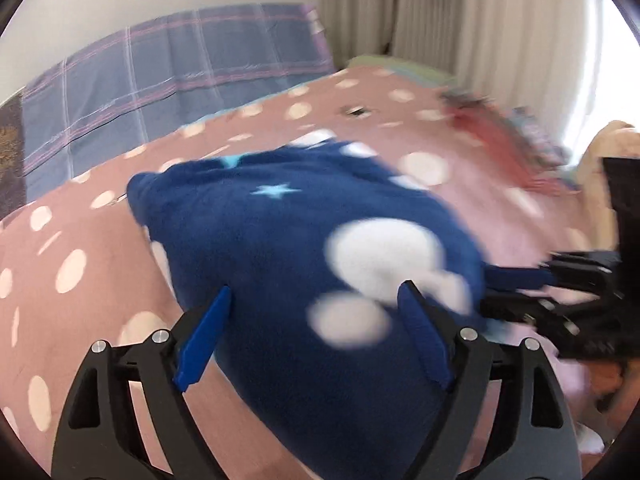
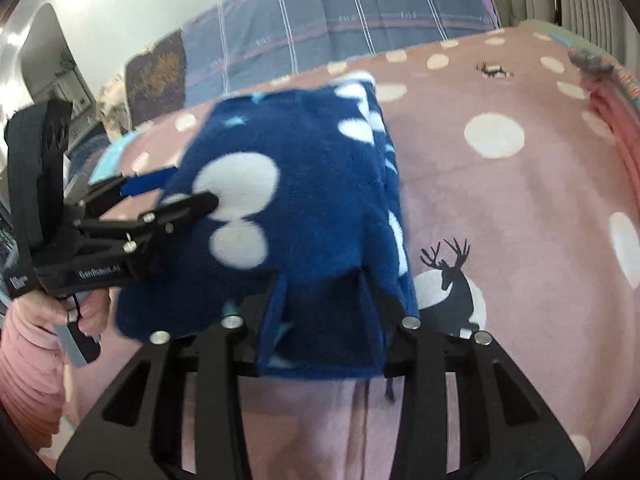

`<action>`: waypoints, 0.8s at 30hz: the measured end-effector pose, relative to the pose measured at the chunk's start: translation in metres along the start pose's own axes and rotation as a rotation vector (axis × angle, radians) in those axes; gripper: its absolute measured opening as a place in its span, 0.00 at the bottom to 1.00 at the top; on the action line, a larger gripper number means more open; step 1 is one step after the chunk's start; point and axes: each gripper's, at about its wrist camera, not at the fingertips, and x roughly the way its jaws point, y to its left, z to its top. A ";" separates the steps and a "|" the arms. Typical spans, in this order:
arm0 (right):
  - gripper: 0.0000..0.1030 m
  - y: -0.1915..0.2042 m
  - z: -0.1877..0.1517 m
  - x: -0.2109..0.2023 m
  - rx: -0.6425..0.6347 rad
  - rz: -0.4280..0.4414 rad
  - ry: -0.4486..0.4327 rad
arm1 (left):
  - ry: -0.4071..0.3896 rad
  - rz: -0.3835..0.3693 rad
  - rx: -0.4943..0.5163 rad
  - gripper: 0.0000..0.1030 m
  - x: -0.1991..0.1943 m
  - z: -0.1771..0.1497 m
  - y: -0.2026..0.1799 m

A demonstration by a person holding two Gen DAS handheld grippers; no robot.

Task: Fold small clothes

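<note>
A navy fleece garment (image 1: 304,248) with white dots and pale blue stars lies bunched on the pink bedspread; it also shows in the right wrist view (image 2: 304,184). My left gripper (image 1: 316,312) is open, its blue fingers on either side of the garment's near end. It shows from the side in the right wrist view (image 2: 180,196), jaws apart at the garment's left edge. My right gripper (image 2: 322,296) has thick folded cloth between its fingers; the grip is not clear. It shows blurred in the left wrist view (image 1: 516,288) at the garment's right edge.
The pink dotted bedspread (image 2: 520,208) has a black deer print (image 2: 454,276). A blue plaid headboard cover (image 1: 160,76) is behind. A stack of folded clothes (image 1: 508,140) lies at the right edge of the bed, near curtains (image 1: 460,12).
</note>
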 end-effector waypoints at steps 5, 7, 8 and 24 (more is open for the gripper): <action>0.36 -0.010 -0.014 -0.002 0.005 0.013 -0.010 | 0.046 0.101 0.128 0.85 0.013 -0.035 -0.029; 0.31 -0.028 -0.023 0.019 0.090 0.076 0.040 | 0.033 0.142 0.152 0.87 0.017 -0.040 -0.037; 0.31 -0.033 -0.023 0.018 0.110 0.090 0.030 | 0.038 0.150 0.143 0.87 0.016 -0.037 -0.039; 0.37 -0.018 -0.015 -0.025 0.083 0.097 -0.064 | 0.024 0.139 0.102 0.87 0.003 -0.034 -0.038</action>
